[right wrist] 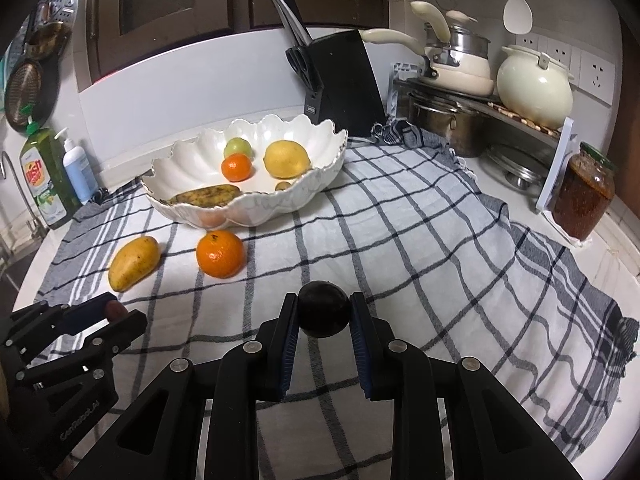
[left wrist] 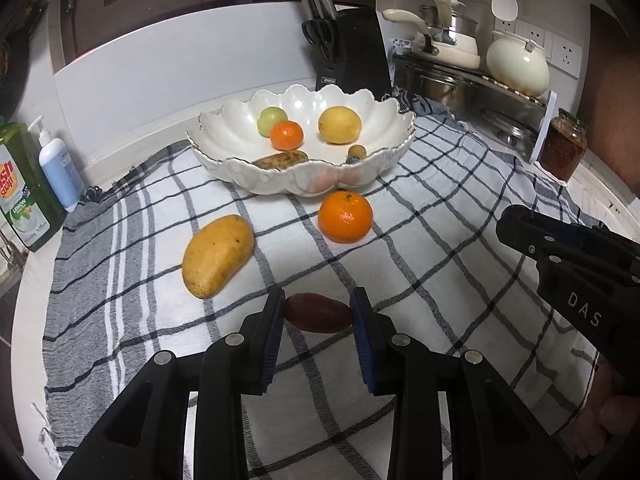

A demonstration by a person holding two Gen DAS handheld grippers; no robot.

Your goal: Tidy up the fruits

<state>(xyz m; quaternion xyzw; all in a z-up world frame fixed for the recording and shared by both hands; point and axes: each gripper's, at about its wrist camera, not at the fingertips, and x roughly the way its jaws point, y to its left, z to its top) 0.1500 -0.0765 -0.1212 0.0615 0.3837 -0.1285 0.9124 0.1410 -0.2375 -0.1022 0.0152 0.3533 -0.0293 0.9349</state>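
Note:
A white scalloped bowl [left wrist: 224, 128] stands on the checked cloth and holds a green fruit [left wrist: 271, 120], a small orange [left wrist: 286, 135], a lemon [left wrist: 339, 125], a spotted banana [left wrist: 282, 159] and a small brown fruit [left wrist: 356, 151]. A mango [left wrist: 218, 255] and a large orange [left wrist: 345, 217] lie on the cloth in front of it. My left gripper [left wrist: 318, 312] is shut on a dark red oblong fruit [left wrist: 318, 313]. My right gripper [right wrist: 324, 314] is shut on a dark round fruit [right wrist: 324, 314]. The bowl [right wrist: 192, 160], mango [right wrist: 134, 263] and orange [right wrist: 220, 254] also show in the right wrist view.
A black knife block [left wrist: 352, 52] stands behind the bowl. A rack with pots [left wrist: 472, 80] and a cream kettle [left wrist: 518, 64] is at the back right, with a jar [left wrist: 564, 148] beside it. Dish soap [left wrist: 24, 196] and a pump bottle [left wrist: 60, 168] stand at the left.

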